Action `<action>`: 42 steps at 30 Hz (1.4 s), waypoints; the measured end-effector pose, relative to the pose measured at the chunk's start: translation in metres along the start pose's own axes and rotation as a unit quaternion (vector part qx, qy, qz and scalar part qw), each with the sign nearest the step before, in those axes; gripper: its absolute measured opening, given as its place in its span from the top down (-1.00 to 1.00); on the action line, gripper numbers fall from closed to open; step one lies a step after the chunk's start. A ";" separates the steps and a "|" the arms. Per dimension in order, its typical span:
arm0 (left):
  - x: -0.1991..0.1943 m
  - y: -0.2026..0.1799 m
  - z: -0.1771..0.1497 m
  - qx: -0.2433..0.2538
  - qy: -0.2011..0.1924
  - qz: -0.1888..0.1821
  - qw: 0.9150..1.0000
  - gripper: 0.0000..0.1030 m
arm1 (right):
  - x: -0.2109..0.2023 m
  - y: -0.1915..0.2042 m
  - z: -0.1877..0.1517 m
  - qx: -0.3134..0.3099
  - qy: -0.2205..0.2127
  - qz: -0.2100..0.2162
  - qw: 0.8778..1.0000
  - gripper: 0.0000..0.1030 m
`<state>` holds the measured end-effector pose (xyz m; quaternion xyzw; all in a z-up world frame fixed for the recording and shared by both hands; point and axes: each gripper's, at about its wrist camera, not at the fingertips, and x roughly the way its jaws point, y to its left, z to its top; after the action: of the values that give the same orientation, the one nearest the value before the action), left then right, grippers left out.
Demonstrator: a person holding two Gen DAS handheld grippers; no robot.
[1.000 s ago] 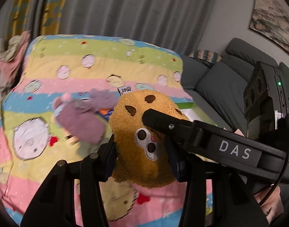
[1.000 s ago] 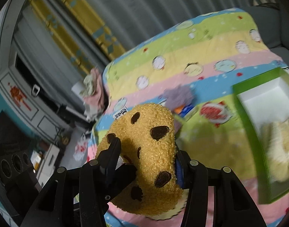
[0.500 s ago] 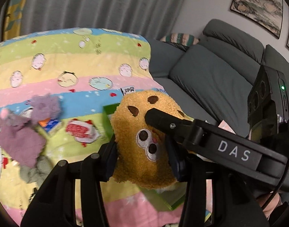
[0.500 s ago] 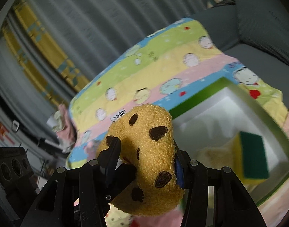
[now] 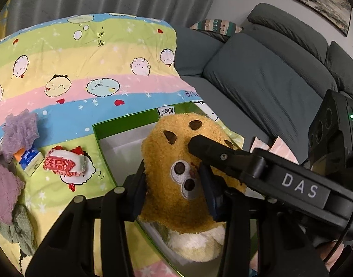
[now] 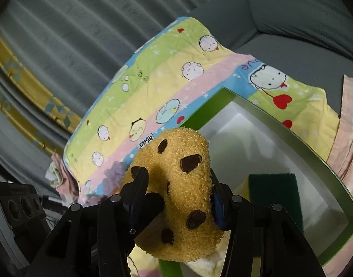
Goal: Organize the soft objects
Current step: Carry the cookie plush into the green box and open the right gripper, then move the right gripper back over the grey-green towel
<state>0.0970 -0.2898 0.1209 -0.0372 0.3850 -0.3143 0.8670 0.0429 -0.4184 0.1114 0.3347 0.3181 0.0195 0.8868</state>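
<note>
Both tongs grip one golden-brown giraffe plush (image 5: 185, 182) with dark spots, held above a green-walled box (image 5: 121, 127) with a white inside. The left gripper (image 5: 174, 184) clamps the head from both sides, its pads pressed into the pile beside the two stitched eyes; its jaws have just been closing a little on the plush. The right gripper (image 6: 176, 198) is clenched across the spotted body (image 6: 185, 184), and in the left wrist view one of its fingers (image 5: 213, 150) lies against the plush's right cheek. The toy's long axis runs away from the left tongs and upward in that view, face turned back toward the camera, white label at the far top end; from the right wrist it curves up and away between the fingers. Ahead of the right tongs, inside the box, a sponge (image 6: 273, 191) with a dark green face and yellow body lies against the right wall. Left of the left tongs, on the striped cartoon blanket (image 5: 84, 53), lie a red-and-white cloth item (image 5: 63, 164), a purple knitted piece (image 5: 20, 129), a small blue-and-white packet (image 5: 31, 161) and a grey-green cloth (image 5: 19, 228). A second ago the plush hung over bare blanket with the purple piece straight ahead and the box off to the right; now the box sits directly beneath it and those items have slid to the left, with a grey sofa (image 5: 257, 80) filling the right.
</note>
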 end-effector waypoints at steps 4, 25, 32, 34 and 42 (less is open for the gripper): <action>0.012 0.009 0.001 -0.014 0.016 -0.001 1.000 0.18 | 0.012 -0.007 0.002 0.014 0.009 -0.011 1.000 -0.02; 0.016 0.015 0.006 -0.012 0.024 0.022 0.999 -0.34 | 0.016 -0.024 0.006 0.039 -0.008 -0.084 0.996 -0.02; -0.022 0.013 -0.003 -0.004 0.002 0.035 0.999 -0.51 | 0.001 -0.013 0.002 0.015 -0.018 -0.085 0.996 -0.28; -0.034 0.018 -0.011 -0.011 0.007 0.034 0.999 -0.52 | -0.003 -0.009 -0.001 0.007 -0.020 -0.085 0.996 -0.30; -0.083 0.053 -0.054 -0.051 0.004 0.057 0.997 -0.71 | -0.013 0.011 -0.026 -0.020 -0.020 -0.089 0.996 -0.56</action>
<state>0.0445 -0.1900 0.1202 -0.0581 0.4056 -0.2446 0.8788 0.0192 -0.3983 0.1105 0.2878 0.3281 -0.0603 0.8977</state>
